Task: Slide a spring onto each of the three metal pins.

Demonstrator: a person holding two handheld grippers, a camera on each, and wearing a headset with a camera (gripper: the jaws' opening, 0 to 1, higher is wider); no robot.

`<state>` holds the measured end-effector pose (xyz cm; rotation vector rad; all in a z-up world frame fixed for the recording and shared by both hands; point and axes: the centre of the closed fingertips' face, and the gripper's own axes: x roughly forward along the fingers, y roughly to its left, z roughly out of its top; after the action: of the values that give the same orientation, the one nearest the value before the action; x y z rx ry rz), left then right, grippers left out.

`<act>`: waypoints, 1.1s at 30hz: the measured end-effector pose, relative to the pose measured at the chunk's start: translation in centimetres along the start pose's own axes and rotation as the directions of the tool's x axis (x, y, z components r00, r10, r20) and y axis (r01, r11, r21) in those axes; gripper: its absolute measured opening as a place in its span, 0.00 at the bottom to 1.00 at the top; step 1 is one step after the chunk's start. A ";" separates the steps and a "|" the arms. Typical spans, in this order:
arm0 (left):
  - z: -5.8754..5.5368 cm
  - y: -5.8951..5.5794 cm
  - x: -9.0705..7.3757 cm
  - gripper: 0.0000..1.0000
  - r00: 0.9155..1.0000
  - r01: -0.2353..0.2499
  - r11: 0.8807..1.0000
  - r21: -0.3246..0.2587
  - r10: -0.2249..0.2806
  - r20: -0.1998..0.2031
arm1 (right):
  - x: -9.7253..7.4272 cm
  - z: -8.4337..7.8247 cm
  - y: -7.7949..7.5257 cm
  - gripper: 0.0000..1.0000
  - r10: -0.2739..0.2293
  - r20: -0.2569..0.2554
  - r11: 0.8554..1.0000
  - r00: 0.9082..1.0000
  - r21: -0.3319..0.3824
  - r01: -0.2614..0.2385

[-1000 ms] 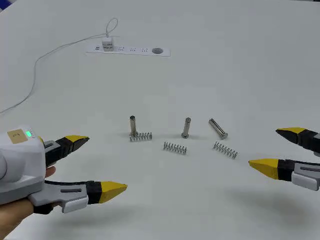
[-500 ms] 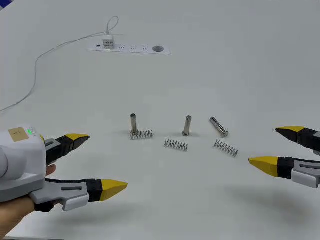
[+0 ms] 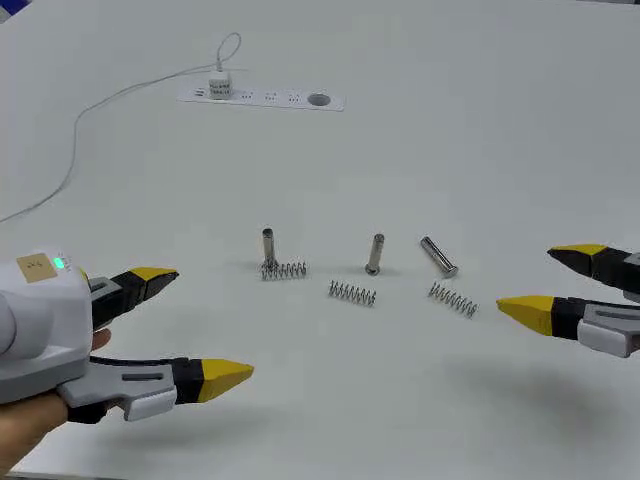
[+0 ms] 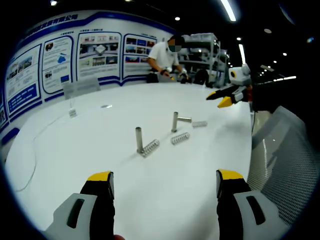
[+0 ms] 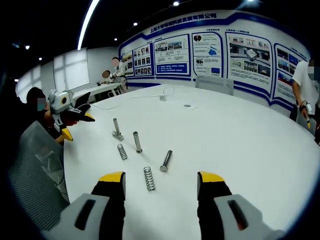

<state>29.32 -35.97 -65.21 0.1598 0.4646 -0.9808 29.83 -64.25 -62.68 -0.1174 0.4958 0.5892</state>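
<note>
Three metal pins sit mid-table: the left pin point(image 3: 268, 247) and the middle pin point(image 3: 376, 254) stand upright, and the right pin point(image 3: 437, 257) lies on its side. A spring point(image 3: 284, 270) lies at the left pin's foot, a second spring point(image 3: 352, 293) lies in front of the middle pin, and a third spring point(image 3: 452, 299) lies in front of the fallen pin. My left gripper point(image 3: 197, 324) hovers open at the near left, empty. Open and empty too, my right gripper point(image 3: 548, 281) hovers at the right, just beyond the third spring point(image 5: 149, 178).
A white power strip point(image 3: 262, 97) with a plugged adapter and a cable point(image 3: 75, 145) lies at the far side of the white table point(image 3: 450, 150). People stand at other benches in the background of the gripper views.
My right gripper has drifted slightly right and down in the head view. The left gripper, the pins and the springs have kept their places.
</note>
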 end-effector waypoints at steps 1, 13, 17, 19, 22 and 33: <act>0.0 0.0 0.0 0.86 1.000 0.000 1.000 0.000 0.000 -0.001 | 0.3 0.3 -0.1 0.58 0.001 -0.004 1.000 1.000 0.002 -0.001; 0.0 -0.1 0.0 0.85 1.000 0.002 1.000 0.004 -0.002 -0.003 | 4.3 2.7 -1.2 0.42 -0.015 -0.081 1.000 0.997 -0.022 0.013; -0.1 -0.1 -0.2 0.85 1.000 0.000 1.000 0.002 0.000 -0.002 | 5.7 2.9 -1.6 0.37 -0.021 -0.111 1.000 0.994 -0.014 0.019; -0.1 -0.1 -0.2 0.85 1.000 0.000 1.000 0.002 0.000 -0.004 | 6.5 2.8 -1.9 0.33 -0.027 -0.140 1.000 0.990 -0.007 0.026; -0.3 -0.1 -0.2 0.84 1.000 0.000 1.000 0.001 0.000 -0.006 | 7.5 2.8 -1.9 0.31 -0.026 -0.164 1.000 0.986 -0.003 0.026; -0.4 -0.4 0.0 0.84 1.000 0.003 1.000 0.001 -0.003 -0.009 | 11.1 1.2 -1.9 0.22 -0.044 -0.292 0.999 0.955 0.018 0.051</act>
<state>28.92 -36.05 -65.54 0.1644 0.4733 -0.9835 39.41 -59.95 -67.00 -0.1933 0.7849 0.5205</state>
